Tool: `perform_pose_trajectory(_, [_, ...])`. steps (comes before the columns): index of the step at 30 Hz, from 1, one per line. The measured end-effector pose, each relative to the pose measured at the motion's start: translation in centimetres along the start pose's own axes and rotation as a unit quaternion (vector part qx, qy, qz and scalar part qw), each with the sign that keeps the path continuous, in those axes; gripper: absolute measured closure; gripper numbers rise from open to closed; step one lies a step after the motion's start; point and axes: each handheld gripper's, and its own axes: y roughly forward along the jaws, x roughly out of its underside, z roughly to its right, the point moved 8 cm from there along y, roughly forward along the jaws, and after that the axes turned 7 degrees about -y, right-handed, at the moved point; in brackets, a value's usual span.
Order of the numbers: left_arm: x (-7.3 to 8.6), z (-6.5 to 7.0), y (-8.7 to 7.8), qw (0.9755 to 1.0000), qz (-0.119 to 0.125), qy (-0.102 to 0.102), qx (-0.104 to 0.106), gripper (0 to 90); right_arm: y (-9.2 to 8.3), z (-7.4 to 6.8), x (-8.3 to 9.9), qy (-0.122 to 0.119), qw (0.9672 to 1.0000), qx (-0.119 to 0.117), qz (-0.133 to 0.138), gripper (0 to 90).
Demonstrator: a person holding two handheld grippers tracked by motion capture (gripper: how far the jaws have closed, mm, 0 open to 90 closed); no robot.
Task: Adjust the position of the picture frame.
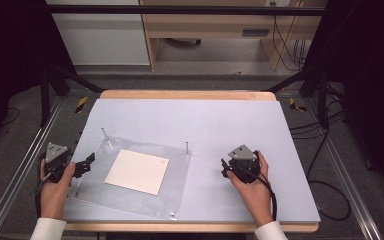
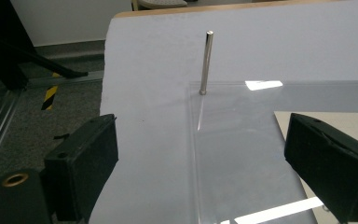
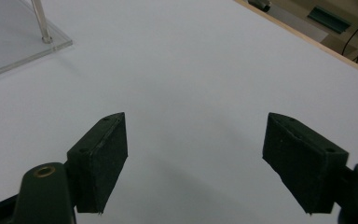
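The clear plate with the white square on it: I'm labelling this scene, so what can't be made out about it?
- Clear plate: high view, edges faint against the table.
- White square: left gripper view, cut off by the frame edge and a jaw; print too small.
- Metal pin: right gripper view, top cut off.
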Motion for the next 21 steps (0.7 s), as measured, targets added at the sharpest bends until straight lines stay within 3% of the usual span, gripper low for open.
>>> perform_pose_trajectory(5, [0.1,0.5,0.0,1.0000,-0.002,0.008,-0.003,9.3,0.2,-0.5,0.0,-0.005,1.0000,-0.003,-0.007,19.4])
perform_pose_trajectory(10, [0.2,0.7,0.2,1.0000,-0.005,0.007,0.000,9.3,0.2,-0.8,0.0,0.008,0.9999,-0.011,-0.011,17.3])
perform_pose_trajectory(17, [0.0,1.0,0.4,0.9998,-0.006,0.017,0.000,9.3,-0.1,-1.4,-0.7,0.009,0.9995,-0.029,0.006,14.2])
perform_pose_trajectory(18, [0.0,1.1,0.3,0.9996,-0.008,0.027,-0.004,9.3,-0.3,-1.6,-1.0,0.012,0.9990,-0.040,0.014,12.7])
perform_pose_trajectory(21, [0.0,1.2,0.3,0.9994,-0.009,0.033,-0.005,9.3,-0.6,-2.0,-1.6,0.015,0.9984,-0.051,0.020,13.2])
